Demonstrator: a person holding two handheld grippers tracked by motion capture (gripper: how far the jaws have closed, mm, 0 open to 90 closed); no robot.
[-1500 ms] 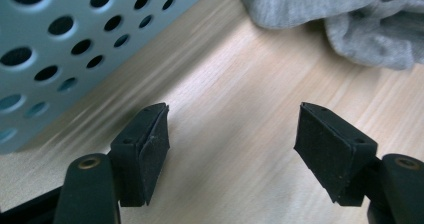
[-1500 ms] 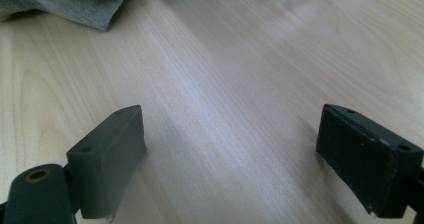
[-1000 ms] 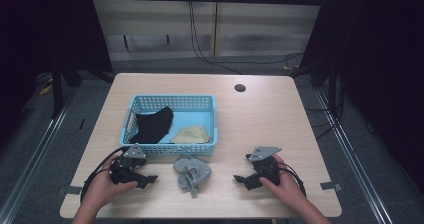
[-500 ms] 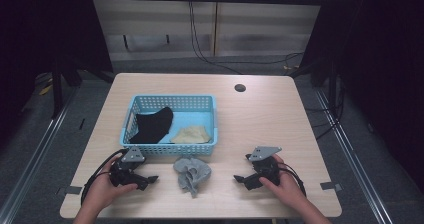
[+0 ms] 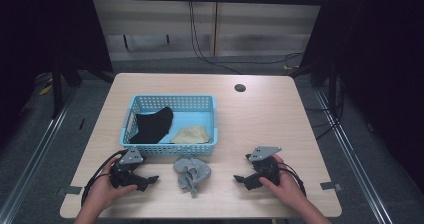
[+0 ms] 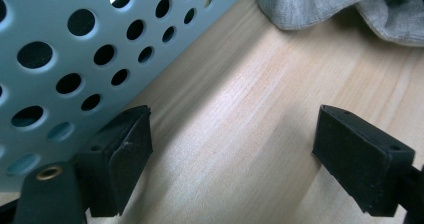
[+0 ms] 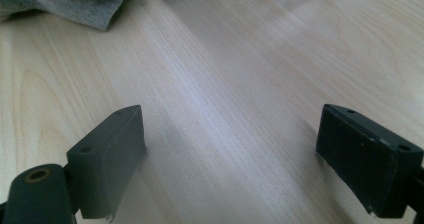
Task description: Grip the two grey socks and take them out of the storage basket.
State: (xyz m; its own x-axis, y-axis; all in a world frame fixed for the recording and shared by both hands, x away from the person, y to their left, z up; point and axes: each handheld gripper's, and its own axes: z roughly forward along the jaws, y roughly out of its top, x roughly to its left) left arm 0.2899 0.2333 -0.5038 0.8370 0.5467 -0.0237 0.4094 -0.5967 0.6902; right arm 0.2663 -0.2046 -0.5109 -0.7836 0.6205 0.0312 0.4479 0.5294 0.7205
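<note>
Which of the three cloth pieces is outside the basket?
The grey cloth: it lies on the bare table in front of the blue basket, while the black and cream pieces lie inside.

A black hand-held left tool (image 5: 146,179) with a grey three-cornered plate on top and a black cable looped behind it is seen at the near edge of the pale wooden tabletop (image 5: 260,119). A matching black right tool (image 5: 241,178) is seen beside the same edge. Each jaw is a black rectangular block pierced by small holes; a brass-coloured insert is set in one arm. Bare forearms are seen.
</note>
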